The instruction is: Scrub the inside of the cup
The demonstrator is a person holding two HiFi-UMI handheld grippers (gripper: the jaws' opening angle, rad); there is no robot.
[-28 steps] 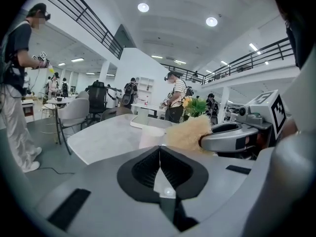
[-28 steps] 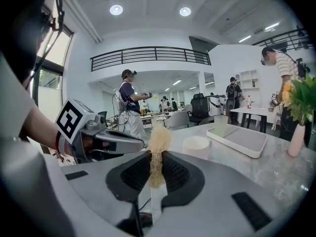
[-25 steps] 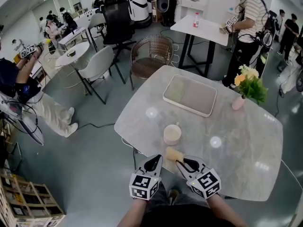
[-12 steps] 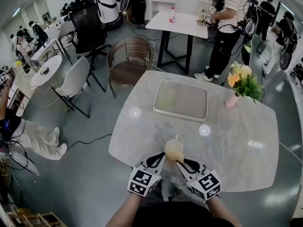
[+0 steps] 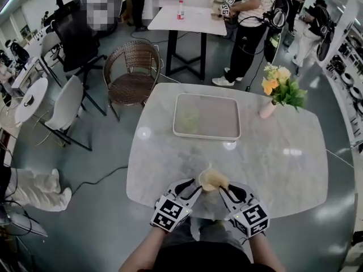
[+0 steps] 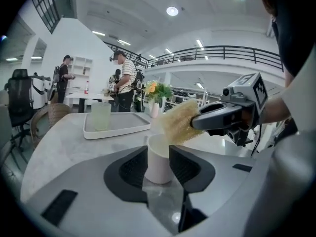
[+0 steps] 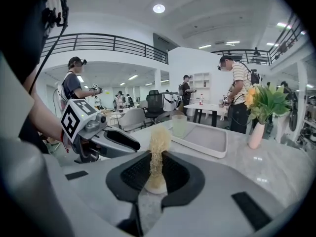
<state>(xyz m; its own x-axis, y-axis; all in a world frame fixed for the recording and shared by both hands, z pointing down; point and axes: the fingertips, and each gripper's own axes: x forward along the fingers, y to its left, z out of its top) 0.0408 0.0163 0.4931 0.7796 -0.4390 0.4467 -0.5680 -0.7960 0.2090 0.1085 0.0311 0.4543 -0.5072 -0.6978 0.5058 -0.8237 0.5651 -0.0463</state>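
We see a white rectangular plastic tray (image 5: 215, 118) lying toward the far edge of the grey marble-patterned table surface (image 5: 283, 169). A pale green translucent tumbler (image 5: 189, 119) stands upright at the tray's left end. A small pink vase (image 5: 266, 109) of yellow and orange flowers (image 5: 278, 84) stands near the surface's far right corner, apart from the tray. Beyond the far edge we see a brown wicker chair (image 5: 131, 75) and a white rectangular table (image 5: 193, 20) carrying a bottle (image 5: 180, 8).

text: none legible | brands, numbers, signs: none legible | nearest to code: black-and-white square markers on cubes of left gripper (image 5: 194, 186) and right gripper (image 5: 224, 190), no letters | bottle (image 5: 180, 9) label on far desk: too small to read
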